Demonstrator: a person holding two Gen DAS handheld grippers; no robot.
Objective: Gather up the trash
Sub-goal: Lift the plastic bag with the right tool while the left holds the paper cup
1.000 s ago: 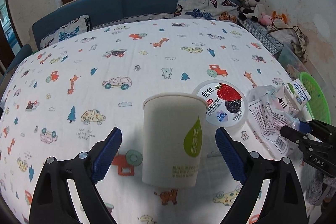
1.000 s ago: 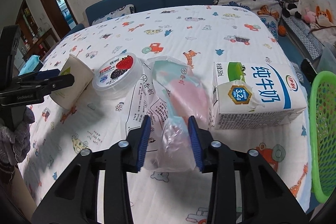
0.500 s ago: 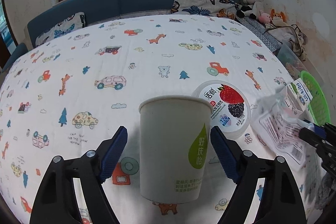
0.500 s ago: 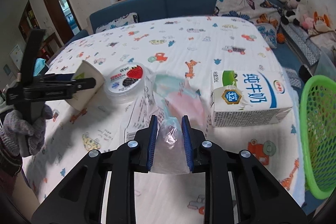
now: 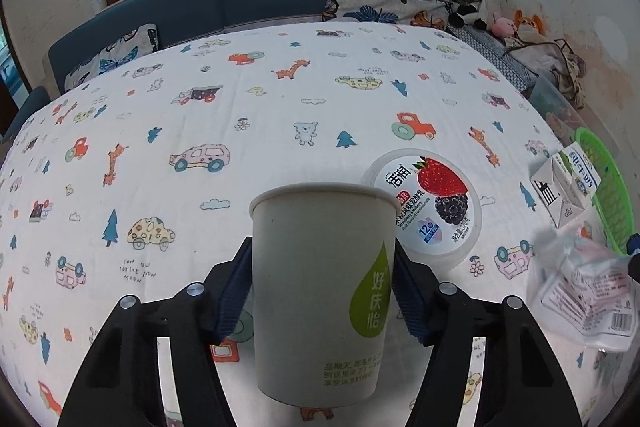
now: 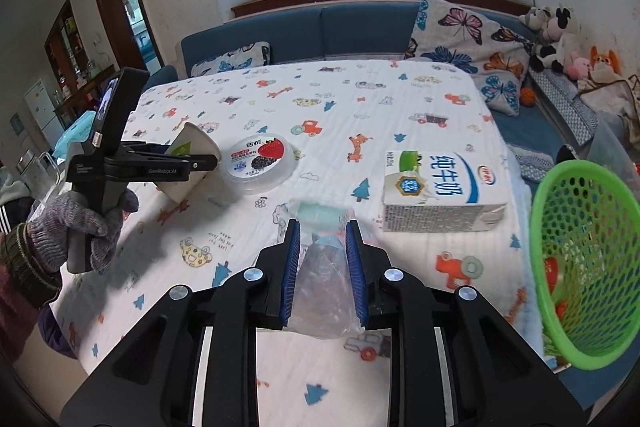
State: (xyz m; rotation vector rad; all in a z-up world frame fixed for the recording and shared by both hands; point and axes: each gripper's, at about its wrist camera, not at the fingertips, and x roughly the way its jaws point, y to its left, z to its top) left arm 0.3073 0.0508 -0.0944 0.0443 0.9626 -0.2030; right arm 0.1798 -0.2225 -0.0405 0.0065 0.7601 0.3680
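Note:
A white paper cup (image 5: pixel 320 287) with a green drop logo stands between the blue pads of my left gripper (image 5: pixel 322 255). Its jaws are closing and both pads touch the cup's sides. In the right wrist view the cup (image 6: pixel 192 147) leans in that gripper (image 6: pixel 200 163), which a gloved hand (image 6: pixel 88 223) holds. My right gripper (image 6: pixel 323 227) is shut on a crumpled clear plastic bag (image 6: pixel 324 279), held above the tablecloth. The bag (image 5: pixel 588 287) shows blurred at the right of the left wrist view.
A lidded berry yogurt tub (image 6: pixel 260 159) lies right of the cup. A milk carton (image 6: pixel 440 195) lies on its side further right. A green mesh basket (image 6: pixel 592 227) stands off the table's right edge. A blue sofa (image 6: pixel 320 27) with cushions runs behind the cartoon-print tablecloth (image 5: pixel 240 147).
The left jaws have closed in from wide apart until the pads meet the cup. The right gripper pinched the bag tighter and rose, lifting it off the table.

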